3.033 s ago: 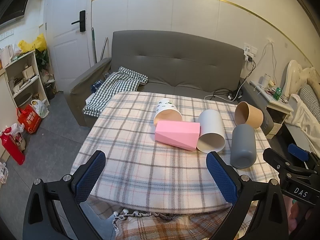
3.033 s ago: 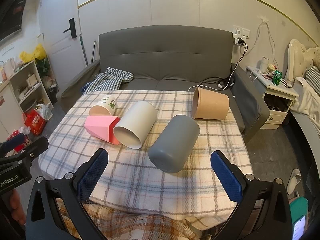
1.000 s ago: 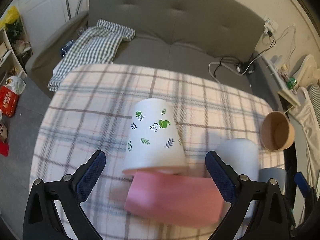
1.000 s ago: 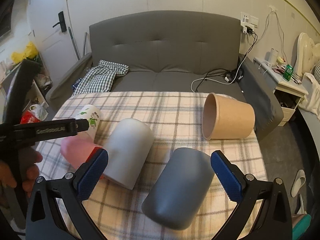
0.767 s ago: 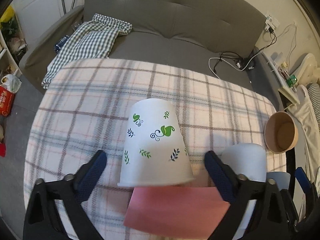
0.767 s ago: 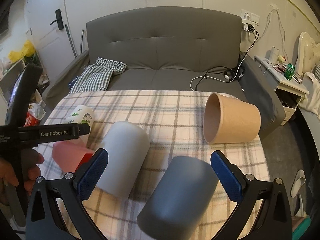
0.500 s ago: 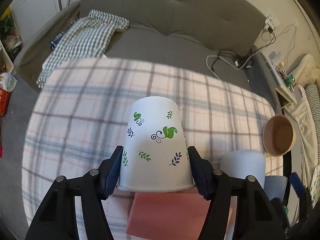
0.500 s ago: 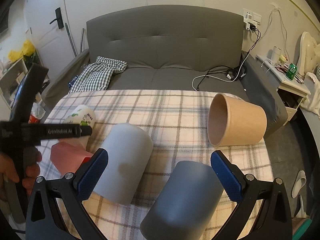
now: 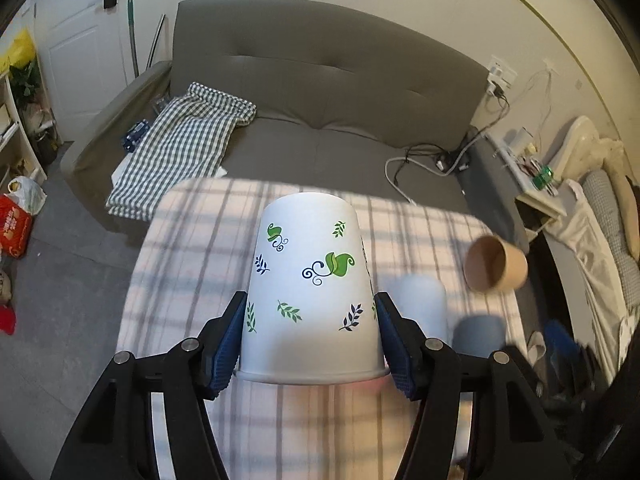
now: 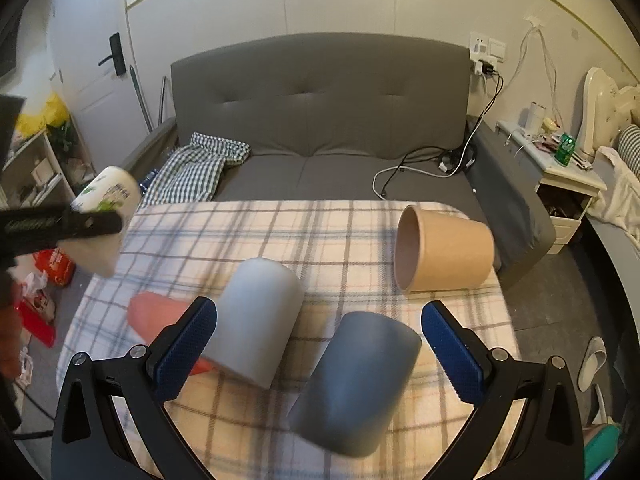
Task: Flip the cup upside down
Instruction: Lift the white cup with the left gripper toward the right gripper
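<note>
White paper cup lifted clear of the table, rim toward the holder

White with green and navy leaf prints, the paper cup (image 9: pixel 310 292) sat pinched between the blue pads (image 9: pixel 228 344) of the left gripper (image 9: pixel 310 340), which pressed on its flanks just above the rolled rim. The cup's closed base pointed away from the camera and its mouth faced back toward the holder. Seen from the right wrist, the same cup (image 10: pixel 106 196) hung in the air off the left edge of the table (image 10: pixel 328 232), above the floor and not touching the checked cloth (motion blur softened its outline there).

The right gripper (image 10: pixel 320 332) was spread wide and held nothing; it hovered over the near side of the table, with a pale grey cup (image 10: pixel 256 324) and a dark grey cup (image 10: pixel 356 384) lying on their sides between its fingers' line of sight. A brown paper cup (image 10: pixel 444 250) lay on its side farther right, mouth to the left, and a pink box (image 10: pixel 160 316) lay at the left, partly hidden behind the pale grey cup.

By the look of it, the step in hand was the carry and turn: the grasp was made and the lift done. The next move would call for rotating the wrist until the mouth pointed straight down, lowering the rim flat onto a bare patch of cloth away from the other cups, then opening the fingers gently, since thin paper walls can buckle under a hard squeeze.
</note>
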{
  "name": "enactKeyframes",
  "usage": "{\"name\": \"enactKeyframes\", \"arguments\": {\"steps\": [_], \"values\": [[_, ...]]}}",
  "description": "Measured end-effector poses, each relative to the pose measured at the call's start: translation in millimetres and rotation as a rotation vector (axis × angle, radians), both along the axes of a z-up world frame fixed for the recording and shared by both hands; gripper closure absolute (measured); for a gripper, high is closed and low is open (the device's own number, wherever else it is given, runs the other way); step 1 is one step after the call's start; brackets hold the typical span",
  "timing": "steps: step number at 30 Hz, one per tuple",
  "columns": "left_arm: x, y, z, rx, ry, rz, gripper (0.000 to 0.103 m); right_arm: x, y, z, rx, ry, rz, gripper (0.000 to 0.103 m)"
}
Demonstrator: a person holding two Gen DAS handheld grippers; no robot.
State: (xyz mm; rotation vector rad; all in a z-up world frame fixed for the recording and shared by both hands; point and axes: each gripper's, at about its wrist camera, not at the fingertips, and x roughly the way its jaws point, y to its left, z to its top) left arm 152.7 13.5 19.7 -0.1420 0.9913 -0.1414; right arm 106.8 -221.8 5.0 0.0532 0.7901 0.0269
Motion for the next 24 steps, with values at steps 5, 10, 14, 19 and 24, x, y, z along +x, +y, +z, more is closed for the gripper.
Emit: {"name": "enactKeyframes", "arguments": {"steps": [5, 10, 14, 19, 24], "values": [[-47, 0, -18, 0.027, 0.039, 0.010, 0.039, -31, 13, 6, -0.011, 0.001, 0.012, 0.000], [-83, -12, -46, 0.036, 0.071, -0.006, 0.039, -55, 21, -3, -0.019, 0.034, 0.027, 0.000], [-101, -24, -72, 0.029, 0.112, -0.017, 0.039, -66, 26, -15, -0.034, 0.075, 0.043, 0.000], [-106, -31, -96, 0.070, 0.143, -0.018, 0.039, -75, 25, -28, -0.056, 0.113, 0.046, 0.000], [-105, -32, -104, 0.074, 0.140, -0.014, 0.036, -75, 20, -35, -0.063, 0.133, 0.039, 0.000]]}}
